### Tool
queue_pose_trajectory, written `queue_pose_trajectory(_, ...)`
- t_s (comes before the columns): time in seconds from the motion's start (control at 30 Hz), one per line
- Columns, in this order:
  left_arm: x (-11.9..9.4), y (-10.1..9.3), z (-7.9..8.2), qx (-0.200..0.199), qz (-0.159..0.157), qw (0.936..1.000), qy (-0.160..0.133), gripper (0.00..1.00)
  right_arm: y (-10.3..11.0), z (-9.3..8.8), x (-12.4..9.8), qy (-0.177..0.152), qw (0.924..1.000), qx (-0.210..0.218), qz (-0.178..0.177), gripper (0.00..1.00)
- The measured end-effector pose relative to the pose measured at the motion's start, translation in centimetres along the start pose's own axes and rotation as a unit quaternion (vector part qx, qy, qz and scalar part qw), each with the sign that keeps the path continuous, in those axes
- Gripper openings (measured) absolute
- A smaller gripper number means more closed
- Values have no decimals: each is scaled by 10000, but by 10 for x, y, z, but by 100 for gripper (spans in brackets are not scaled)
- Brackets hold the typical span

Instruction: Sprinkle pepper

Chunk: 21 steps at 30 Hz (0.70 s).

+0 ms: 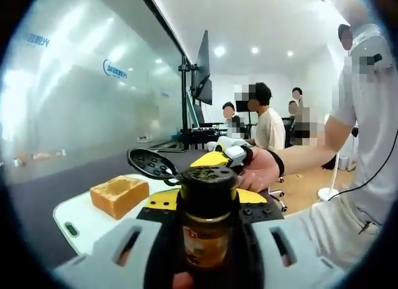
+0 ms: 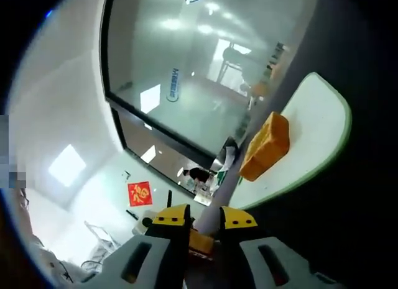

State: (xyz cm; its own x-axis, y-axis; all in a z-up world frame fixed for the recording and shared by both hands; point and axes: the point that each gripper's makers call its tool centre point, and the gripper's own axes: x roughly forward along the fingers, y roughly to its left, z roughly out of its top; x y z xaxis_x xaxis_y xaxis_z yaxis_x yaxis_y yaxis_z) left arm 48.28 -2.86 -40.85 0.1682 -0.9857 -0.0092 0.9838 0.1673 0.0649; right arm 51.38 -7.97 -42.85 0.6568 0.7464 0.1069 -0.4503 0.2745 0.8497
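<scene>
Left gripper view: dark-capped amber glass pepper jar clamped in left hand-held gripper.

Right hand-held gripper pinching its flip lid; risks overpouring beyond golden toast cube near white tray's edge.

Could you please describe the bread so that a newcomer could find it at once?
Start at the dark table, then find the white cutting board with a green rim. On it lies the golden-brown toasted bread block, the board's one squarish item, beside the left gripper holding the dark-lidded pepper jar.
</scene>
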Motion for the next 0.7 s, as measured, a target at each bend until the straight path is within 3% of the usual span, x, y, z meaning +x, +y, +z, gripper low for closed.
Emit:
queue_pose_trajectory(0.23,-3,3,2,-77,79,9999,-80,21,3,-2,0,37,10000,-59,37,15)
queue_pose_trajectory(0.47,-10,10,26,-385,121,9977,-554,21,2,-1,0,9,10000,-45,27,15)
queue_pose_trajectory(0.7,-8,17,39,-266,278,9977,-562,21,2,2,-1,-39,10000,-43,67,15)
